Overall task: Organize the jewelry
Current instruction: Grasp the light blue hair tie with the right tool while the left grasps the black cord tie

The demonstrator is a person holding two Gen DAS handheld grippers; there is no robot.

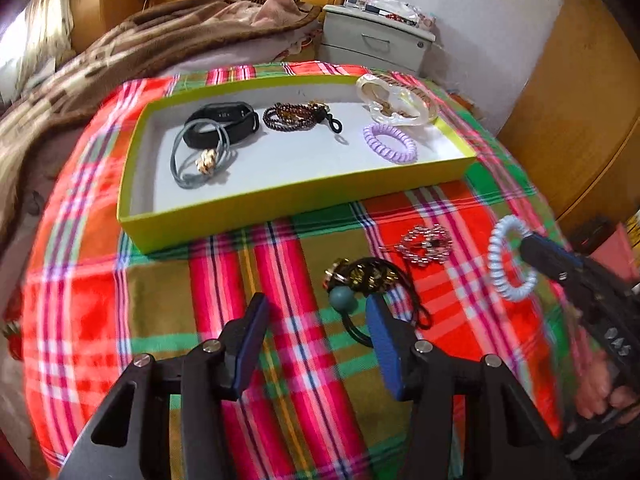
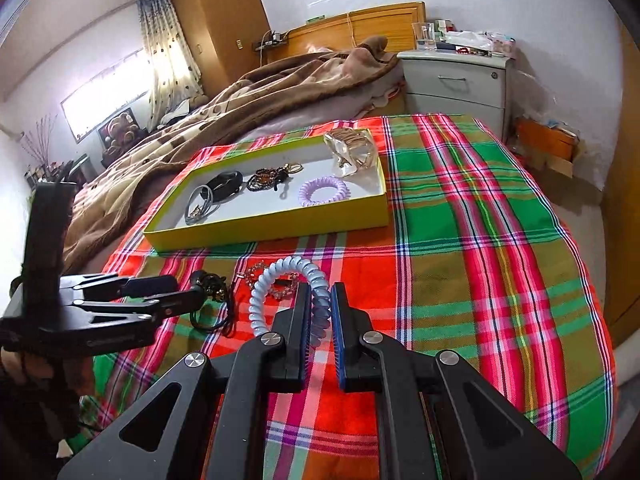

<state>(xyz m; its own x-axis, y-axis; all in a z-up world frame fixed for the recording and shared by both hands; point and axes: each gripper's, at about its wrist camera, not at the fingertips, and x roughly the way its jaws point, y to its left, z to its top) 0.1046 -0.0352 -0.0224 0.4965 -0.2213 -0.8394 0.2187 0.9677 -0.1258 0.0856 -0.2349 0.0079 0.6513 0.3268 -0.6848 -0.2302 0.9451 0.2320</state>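
A yellow-green box (image 1: 280, 204) (image 2: 260, 226) on the plaid cloth holds a black band (image 1: 224, 124), a grey cord tie (image 1: 200, 156), a brown bead bracelet (image 1: 296, 114), a purple coil tie (image 1: 390, 142) (image 2: 324, 191) and a clear item (image 1: 394, 100). My right gripper (image 2: 320, 292) (image 1: 528, 246) is shut on a pale blue coil hair tie (image 2: 276, 284) (image 1: 510, 256), held above the cloth. My left gripper (image 1: 318, 304) (image 2: 188, 286) is open, just behind a black-and-gold charm with a green ball (image 1: 360, 280). A silver bead bracelet (image 1: 424, 242) lies beside it.
The plaid cloth (image 2: 480, 260) covers the table. A bed with a brown blanket (image 2: 240, 96) lies behind and left. A grey nightstand (image 2: 456, 84) stands behind the table, and a wooden wardrobe (image 1: 580, 100) to the right.
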